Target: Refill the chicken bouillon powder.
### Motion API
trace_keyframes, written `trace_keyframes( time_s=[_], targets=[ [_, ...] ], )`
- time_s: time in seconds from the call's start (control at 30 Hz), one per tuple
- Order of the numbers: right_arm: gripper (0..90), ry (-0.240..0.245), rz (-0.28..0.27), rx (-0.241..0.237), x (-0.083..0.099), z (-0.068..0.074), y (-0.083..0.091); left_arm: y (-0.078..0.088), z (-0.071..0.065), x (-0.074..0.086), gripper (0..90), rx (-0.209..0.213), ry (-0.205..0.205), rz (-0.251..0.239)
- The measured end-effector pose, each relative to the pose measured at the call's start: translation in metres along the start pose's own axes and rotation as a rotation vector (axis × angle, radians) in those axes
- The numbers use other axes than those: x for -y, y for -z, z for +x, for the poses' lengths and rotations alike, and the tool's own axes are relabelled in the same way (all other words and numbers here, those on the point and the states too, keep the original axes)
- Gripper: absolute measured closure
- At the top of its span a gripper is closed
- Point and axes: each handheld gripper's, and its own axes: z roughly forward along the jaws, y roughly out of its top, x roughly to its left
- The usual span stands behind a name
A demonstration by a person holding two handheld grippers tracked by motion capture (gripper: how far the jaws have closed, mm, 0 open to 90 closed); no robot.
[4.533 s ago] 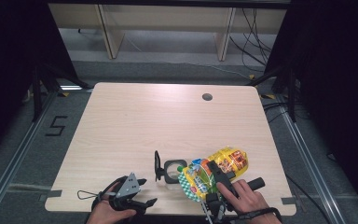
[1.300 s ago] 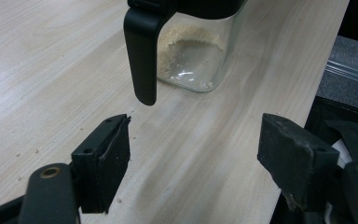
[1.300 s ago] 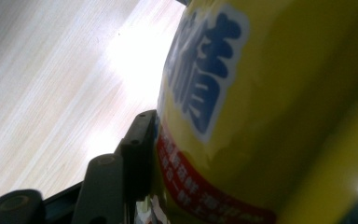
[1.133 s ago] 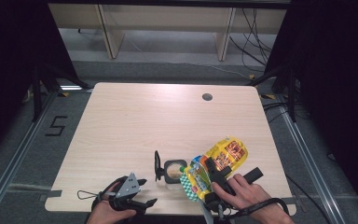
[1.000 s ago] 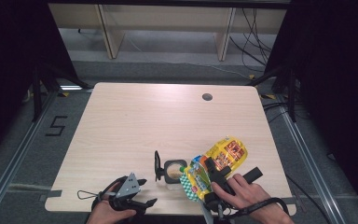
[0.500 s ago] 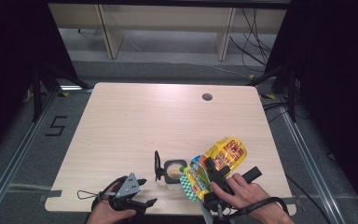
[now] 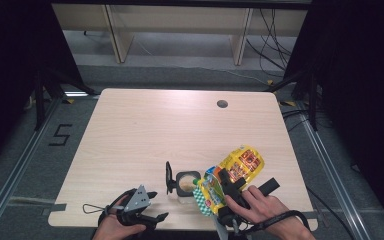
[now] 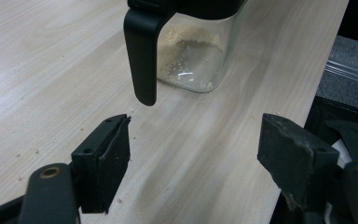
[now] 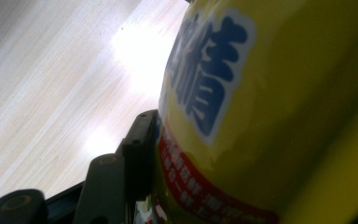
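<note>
high view: right tongs (image 7: pixel 226 186) pinching yellow bag (image 7: pixel 234 172) over jar (image 7: pixel 185 184); left tongs (image 7: pixel 150 206) spread.

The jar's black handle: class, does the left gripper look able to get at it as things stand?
Probably yes. The left gripper is open, and the jar's black handle hangs just ahead of it over bare table, with nothing between. The right gripper holds the yellow bag on the jar's other side.

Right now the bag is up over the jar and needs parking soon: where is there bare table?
The table is bare from its far edge to the jar. The near edge is crowded: left gripper, jar, and yellow bag in the right gripper.
</note>
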Motion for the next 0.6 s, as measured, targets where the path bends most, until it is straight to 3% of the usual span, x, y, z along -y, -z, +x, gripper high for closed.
trace_keyframes(
  time_s=[0.23, 0.27, 0.3, 0.6],
  targets=[
    [50.5, 0.006, -0.002, 0.002, -0.0002, -0.0015, -0.0001, -0.0009, -0.0007, 0.0005, 24.8, -0.006, 0.005, -0.014],
    [50.6, 0.006, -0.002, 0.0, -0.0004, -0.0014, 0.0, -0.0001, 0.0006, 0.0004, 24.8, -0.018, -0.014, 0.003],
    [50.9, 0.031, 0.0, -0.003, -0.0003, -0.003, 0.0001, -0.0003, 0.0005, 0.0004, 24.8, -0.019, -0.013, -0.001],
    [51.2, 0.04, -0.006, -0.009, -0.0004, -0.0031, -0.0003, -0.0003, -0.0003, 0.0004, 24.8, -0.01, -0.004, -0.009]
  ],
)
